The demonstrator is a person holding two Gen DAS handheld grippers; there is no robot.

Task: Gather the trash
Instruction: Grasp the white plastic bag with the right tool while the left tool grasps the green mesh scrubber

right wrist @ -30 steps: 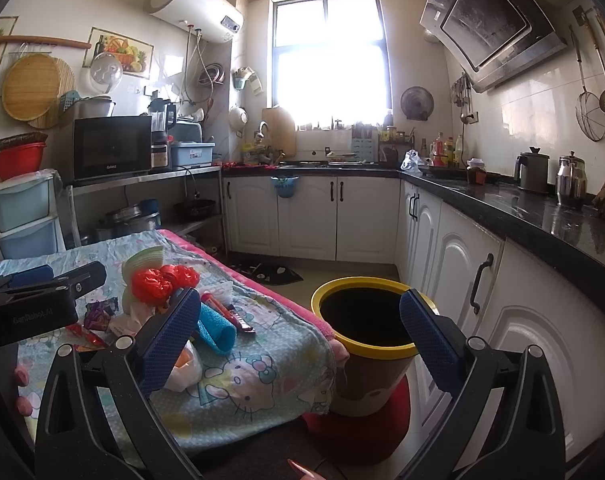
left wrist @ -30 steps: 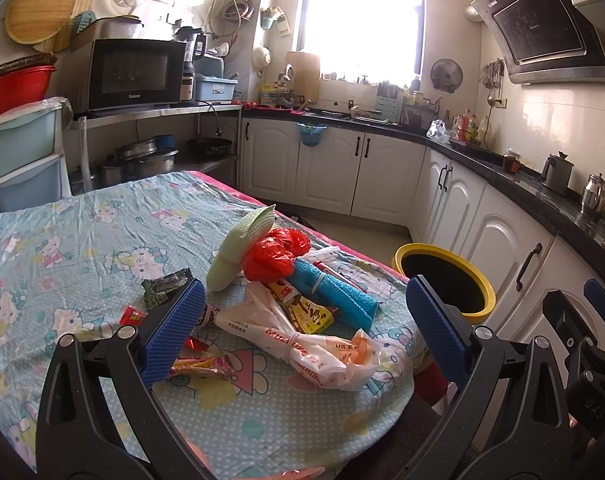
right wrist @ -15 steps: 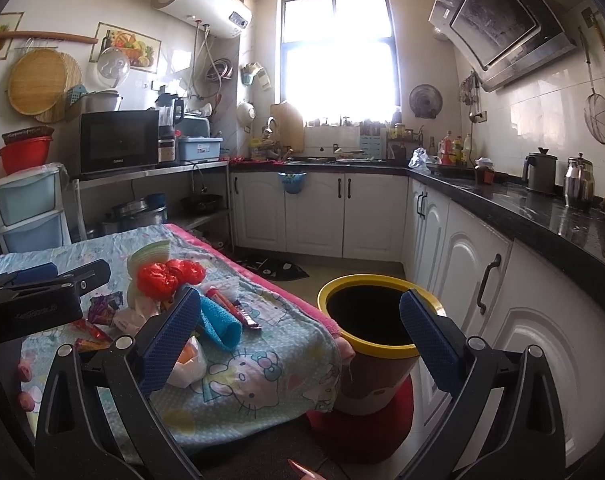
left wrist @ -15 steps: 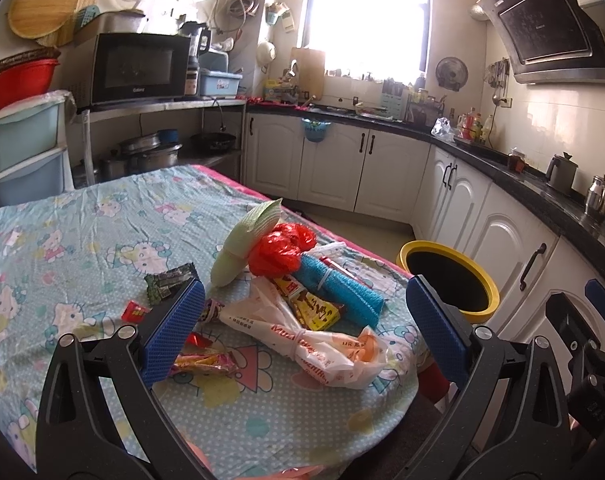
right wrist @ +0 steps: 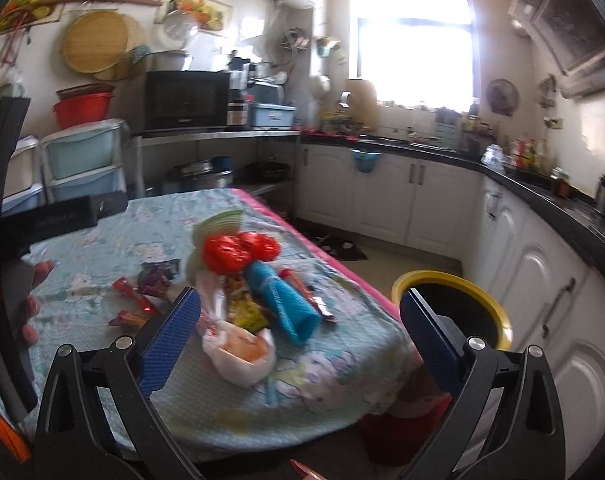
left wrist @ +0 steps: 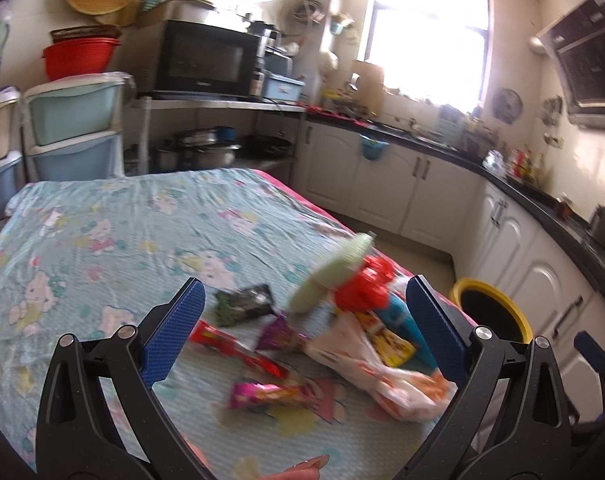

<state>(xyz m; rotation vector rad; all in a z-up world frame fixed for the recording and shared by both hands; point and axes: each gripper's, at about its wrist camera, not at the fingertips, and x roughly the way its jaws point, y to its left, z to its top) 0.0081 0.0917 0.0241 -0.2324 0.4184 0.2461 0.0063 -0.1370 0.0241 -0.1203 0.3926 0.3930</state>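
While both sets of jaws gape wide and empty, the left gripper [left wrist: 302,332] and right gripper [right wrist: 298,338] face loose wrappers beside the white knotted plastic bag [right wrist: 238,350] on the cloth-covered counter [left wrist: 114,232]; thin foil might slip free, missing the yellow-rimmed black bin [right wrist: 454,312] beyond that bag.

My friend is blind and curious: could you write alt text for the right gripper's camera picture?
An open two-finger gripper with blue pads reaches toward a heap of trash on a table with a cartoon-print cloth: a white plastic bag, a blue roll, a red bag and wrappers. A yellow-rimmed bin stands beside the table in a bright kitchen.
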